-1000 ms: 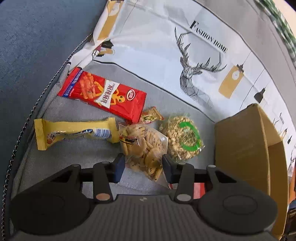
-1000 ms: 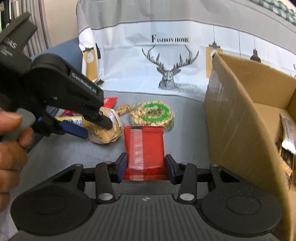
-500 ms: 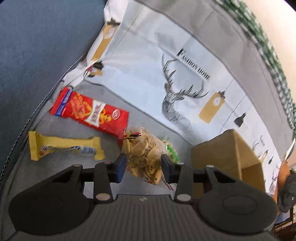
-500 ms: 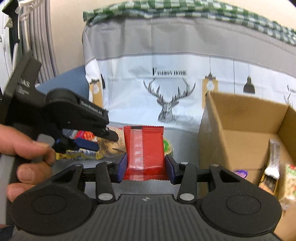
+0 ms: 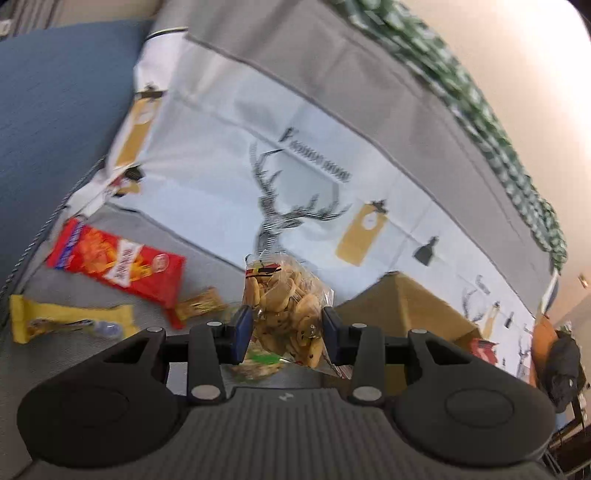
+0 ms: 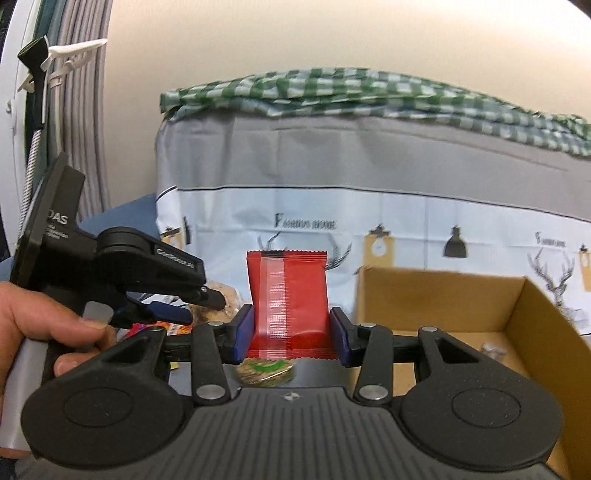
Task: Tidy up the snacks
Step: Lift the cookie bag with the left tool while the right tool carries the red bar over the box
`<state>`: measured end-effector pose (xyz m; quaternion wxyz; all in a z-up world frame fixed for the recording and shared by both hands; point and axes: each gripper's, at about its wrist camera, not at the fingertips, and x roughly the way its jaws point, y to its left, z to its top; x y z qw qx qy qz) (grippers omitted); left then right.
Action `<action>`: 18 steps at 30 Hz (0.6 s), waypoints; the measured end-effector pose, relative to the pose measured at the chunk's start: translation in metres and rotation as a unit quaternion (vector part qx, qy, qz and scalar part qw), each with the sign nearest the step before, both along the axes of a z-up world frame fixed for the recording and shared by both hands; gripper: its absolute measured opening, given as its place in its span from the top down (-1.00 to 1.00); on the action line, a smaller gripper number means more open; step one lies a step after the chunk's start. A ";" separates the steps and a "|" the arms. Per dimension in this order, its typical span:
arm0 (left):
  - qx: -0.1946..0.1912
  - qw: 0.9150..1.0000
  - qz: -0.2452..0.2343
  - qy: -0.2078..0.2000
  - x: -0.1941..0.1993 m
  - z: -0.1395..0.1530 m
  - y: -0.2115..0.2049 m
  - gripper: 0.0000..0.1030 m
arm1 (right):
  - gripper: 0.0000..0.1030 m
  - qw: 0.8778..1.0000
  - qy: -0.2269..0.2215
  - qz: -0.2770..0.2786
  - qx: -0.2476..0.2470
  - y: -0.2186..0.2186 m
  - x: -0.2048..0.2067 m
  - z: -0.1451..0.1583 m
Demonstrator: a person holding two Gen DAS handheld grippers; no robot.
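A grey cloth surface (image 5: 207, 254) backs onto a white deer-print sheet (image 5: 229, 173) topped by green checked fabric (image 6: 332, 92), under a cream wall (image 6: 295, 33). Three snacks lie on it: one red packet (image 5: 114, 260), one yellow bar (image 5: 70, 321), one small gold packet (image 5: 199, 303). The left gripper (image 5: 286, 328) pinches a clear cracker bag (image 5: 284, 306) held above it; the right gripper (image 6: 290, 334) pinches one red pouch (image 6: 288, 299) beside one open cardboard box (image 6: 443, 295)
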<state>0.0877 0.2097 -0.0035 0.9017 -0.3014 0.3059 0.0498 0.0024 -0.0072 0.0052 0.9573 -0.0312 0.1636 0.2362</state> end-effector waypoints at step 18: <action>0.066 0.981 -0.119 -0.136 -0.002 0.025 -0.104 0.13 | 0.12 0.993 0.006 -0.109 0.034 -0.089 0.044 0.007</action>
